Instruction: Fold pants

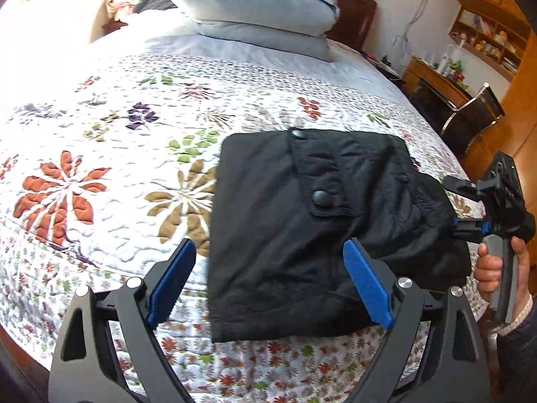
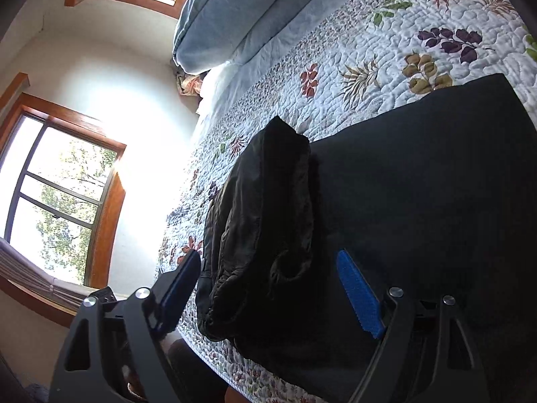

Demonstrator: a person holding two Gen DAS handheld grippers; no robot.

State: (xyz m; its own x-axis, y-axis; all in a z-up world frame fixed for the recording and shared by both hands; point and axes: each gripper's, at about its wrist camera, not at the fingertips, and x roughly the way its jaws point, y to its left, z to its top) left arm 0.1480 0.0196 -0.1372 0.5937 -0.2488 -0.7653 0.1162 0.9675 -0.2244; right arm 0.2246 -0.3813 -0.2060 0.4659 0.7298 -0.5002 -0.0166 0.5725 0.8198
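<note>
Black pants (image 1: 302, 228) lie folded into a compact rectangle on the floral quilt, a buttoned pocket flap (image 1: 322, 188) on top. My left gripper (image 1: 270, 278) is open, just above the bundle's near left edge, holding nothing. My right gripper (image 2: 268, 288) is open at the bundle's right end, where the bunched waistband (image 2: 261, 228) lies between its fingers. The right gripper also shows in the left wrist view (image 1: 459, 211), held by a hand at the pants' right side.
The quilted bed (image 1: 100, 174) fills the view. Grey pillows (image 1: 258, 6) are stacked at the headboard. A desk, chair (image 1: 470, 117) and shelves stand to the right. Windows (image 2: 57, 198) are on the wall beyond the bed.
</note>
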